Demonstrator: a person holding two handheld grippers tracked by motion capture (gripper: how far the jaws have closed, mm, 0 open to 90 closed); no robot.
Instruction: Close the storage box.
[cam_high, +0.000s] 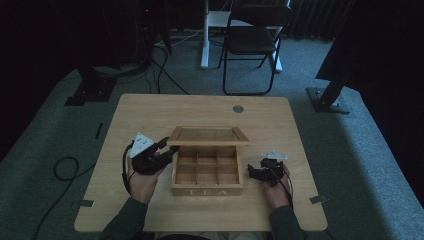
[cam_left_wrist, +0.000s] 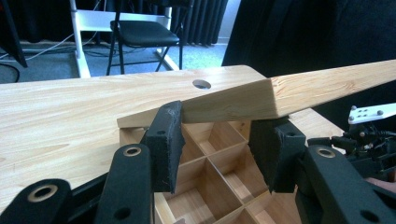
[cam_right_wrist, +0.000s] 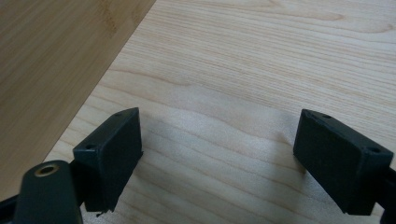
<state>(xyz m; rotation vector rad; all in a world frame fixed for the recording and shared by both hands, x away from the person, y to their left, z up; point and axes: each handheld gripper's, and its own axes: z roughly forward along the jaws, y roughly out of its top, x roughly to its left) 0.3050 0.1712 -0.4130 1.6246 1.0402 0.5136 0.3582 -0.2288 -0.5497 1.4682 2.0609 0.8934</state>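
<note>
A wooden tea box (cam_high: 207, 190) with several open compartments (cam_left_wrist: 219, 163) stands mid-table. Its framed lid (cam_high: 207, 135) is raised and tilted, hinged at the back. My left gripper (cam_high: 167, 149) is at the box's left side, by the lid's front left corner. In the left gripper view its jaws (cam_left_wrist: 217, 126) stand apart just under the lid's wooden frame (cam_left_wrist: 224, 100), whose edge lies over the fingertips (cam_left_wrist: 166, 123). My right gripper (cam_high: 252, 174) rests on the table right of the box, open over bare wood (cam_right_wrist: 219, 135), with the box's side wall (cam_right_wrist: 51, 60) at its left.
A round metal grommet (cam_high: 238, 108) sits in the table near its far edge. A black folding chair (cam_high: 252, 40) stands beyond the table. A cable (cam_high: 65, 167) loops on the floor at the left. The right gripper (cam_left_wrist: 369, 135) also appears past the box.
</note>
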